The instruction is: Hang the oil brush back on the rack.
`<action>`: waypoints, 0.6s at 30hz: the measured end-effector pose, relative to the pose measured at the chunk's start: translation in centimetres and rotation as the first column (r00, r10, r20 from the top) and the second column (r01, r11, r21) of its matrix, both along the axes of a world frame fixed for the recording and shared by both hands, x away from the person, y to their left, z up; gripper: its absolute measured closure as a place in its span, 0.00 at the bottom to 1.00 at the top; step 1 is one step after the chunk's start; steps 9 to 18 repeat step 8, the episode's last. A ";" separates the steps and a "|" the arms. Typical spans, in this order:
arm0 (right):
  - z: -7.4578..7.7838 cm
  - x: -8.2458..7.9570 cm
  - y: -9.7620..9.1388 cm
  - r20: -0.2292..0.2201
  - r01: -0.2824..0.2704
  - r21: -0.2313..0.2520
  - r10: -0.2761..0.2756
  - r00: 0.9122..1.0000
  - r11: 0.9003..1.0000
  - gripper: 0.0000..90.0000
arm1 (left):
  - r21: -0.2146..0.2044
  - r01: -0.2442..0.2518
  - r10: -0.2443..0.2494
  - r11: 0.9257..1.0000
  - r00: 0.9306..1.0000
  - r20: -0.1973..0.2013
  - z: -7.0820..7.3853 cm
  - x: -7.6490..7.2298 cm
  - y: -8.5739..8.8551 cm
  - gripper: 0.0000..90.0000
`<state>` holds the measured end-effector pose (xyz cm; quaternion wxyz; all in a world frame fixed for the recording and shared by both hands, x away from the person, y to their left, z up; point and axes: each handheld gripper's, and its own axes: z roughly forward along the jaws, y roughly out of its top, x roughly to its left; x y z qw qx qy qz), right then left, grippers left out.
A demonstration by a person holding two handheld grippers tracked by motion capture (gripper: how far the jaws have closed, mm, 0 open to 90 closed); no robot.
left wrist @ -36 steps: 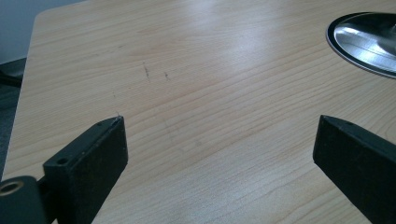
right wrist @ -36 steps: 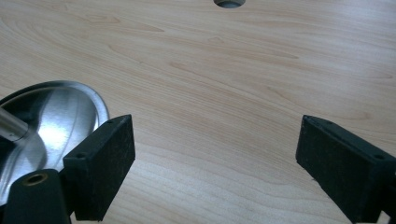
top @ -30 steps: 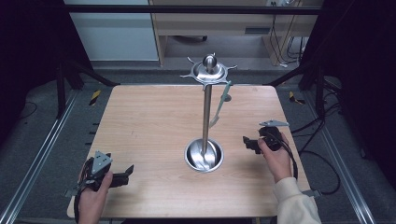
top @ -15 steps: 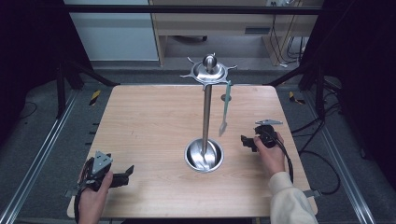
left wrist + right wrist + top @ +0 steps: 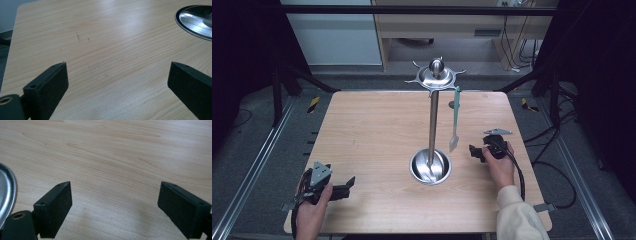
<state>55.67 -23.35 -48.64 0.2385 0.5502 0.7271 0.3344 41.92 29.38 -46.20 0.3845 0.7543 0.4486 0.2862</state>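
Resting low over the desk [image 5: 377,125], my right claw [image 5: 473,151] gapes empty just right of the steel stand [image 5: 432,125], where a pale green spatula [image 5: 455,119] hangs from the top ring. My left claw [image 5: 347,183] sits released too, well apart near the front left corner.

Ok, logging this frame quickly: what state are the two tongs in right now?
Left tongs: open, holding nothing, over bare table.
Right tongs: open, holding nothing, beside the stand's steel base.
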 end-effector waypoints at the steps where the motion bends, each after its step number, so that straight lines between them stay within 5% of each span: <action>1: 0.0 -0.1 0.1 0.002 -0.010 -0.009 0.010 1.000 1.000 0.14 | -0.001 -0.001 0.001 1.000 1.000 -0.001 0.0 0.0 0.0 0.03; 18: -0.5 -0.9 0.2 -0.020 -0.042 -0.020 0.042 0.999 0.999 0.13 | 0.002 0.000 0.000 1.000 1.000 -0.002 0.0 0.0 -0.1 0.03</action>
